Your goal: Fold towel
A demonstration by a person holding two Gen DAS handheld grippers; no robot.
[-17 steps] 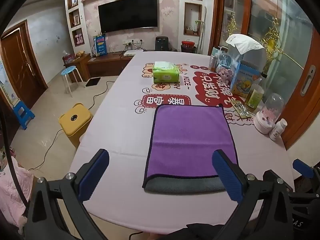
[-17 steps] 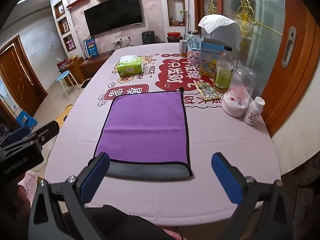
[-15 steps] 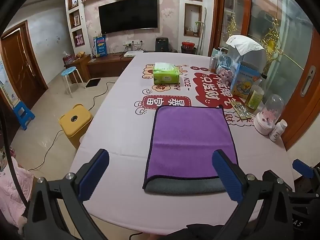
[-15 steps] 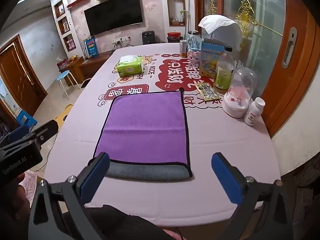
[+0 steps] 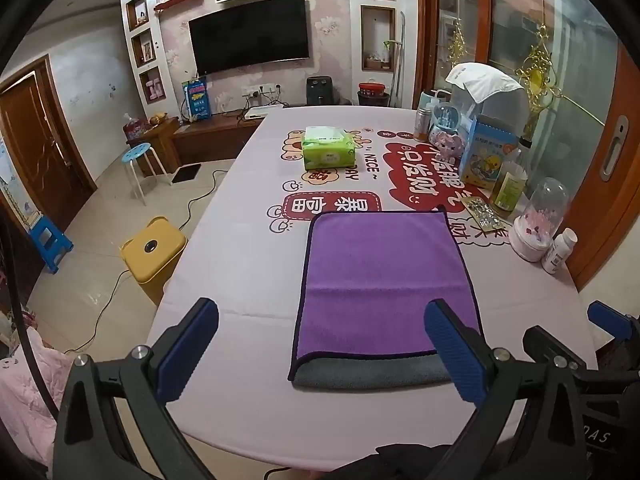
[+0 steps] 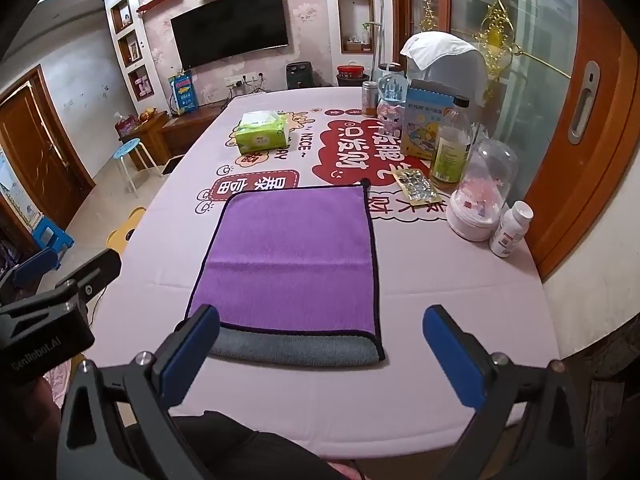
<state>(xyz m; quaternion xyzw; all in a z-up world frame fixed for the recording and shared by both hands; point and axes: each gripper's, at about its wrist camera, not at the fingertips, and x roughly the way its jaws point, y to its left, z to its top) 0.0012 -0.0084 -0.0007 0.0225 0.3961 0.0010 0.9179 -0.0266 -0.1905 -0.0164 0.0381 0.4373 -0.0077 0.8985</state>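
Observation:
A purple towel with a dark hem lies flat on the pink table, folded over with its grey underside showing along the near edge; it also shows in the right wrist view. My left gripper is open and empty, held above the table's near edge, in front of the towel. My right gripper is open and empty, held above the towel's near edge. The left gripper's body shows at the left of the right wrist view.
A green tissue box stands farther back on the table. Bottles, a glass dome, a blue carton and a pill bottle line the right side. A yellow stool stands on the floor at the left.

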